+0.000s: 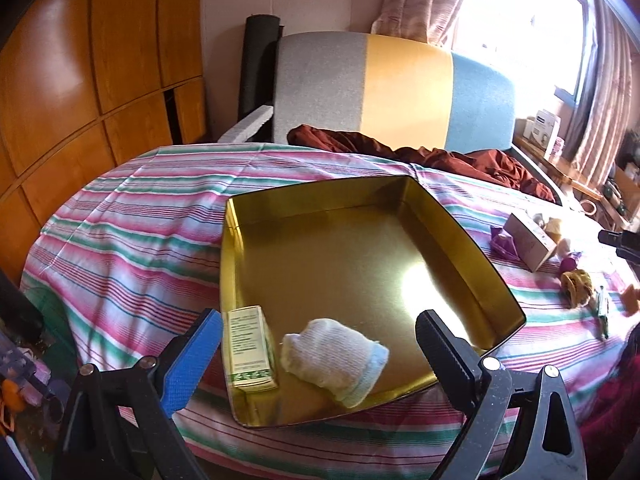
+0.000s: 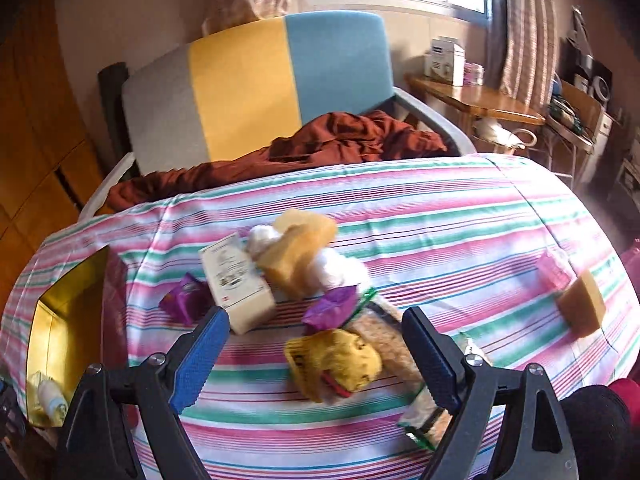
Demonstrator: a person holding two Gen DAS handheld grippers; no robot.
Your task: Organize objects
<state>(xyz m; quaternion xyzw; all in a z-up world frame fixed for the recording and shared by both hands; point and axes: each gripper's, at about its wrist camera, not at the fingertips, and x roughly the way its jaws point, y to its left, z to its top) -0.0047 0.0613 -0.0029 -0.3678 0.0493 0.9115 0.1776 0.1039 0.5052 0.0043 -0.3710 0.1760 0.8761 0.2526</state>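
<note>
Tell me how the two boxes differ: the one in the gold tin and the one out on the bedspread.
The green-printed box is narrow and lies in the gold tin beside the white sock. The white box is larger, plainer, and lies on the striped bedspread among clutter. Both are cartons lying flat.

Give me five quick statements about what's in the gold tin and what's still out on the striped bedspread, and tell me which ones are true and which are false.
1. The gold tin holds a rolled white sock and a small green-and-cream box. True.
2. The right gripper is clamped on the yellow packet. False: its jaws stand open, and the packet lies on the bedspread between them.
3. The left gripper is open and holds nothing. True.
4. The tin is full to the rim. False: most of its floor is bare.
5. A tan sponge block lies apart from the main pile, toward the right edge of the bedspread. True.
</note>
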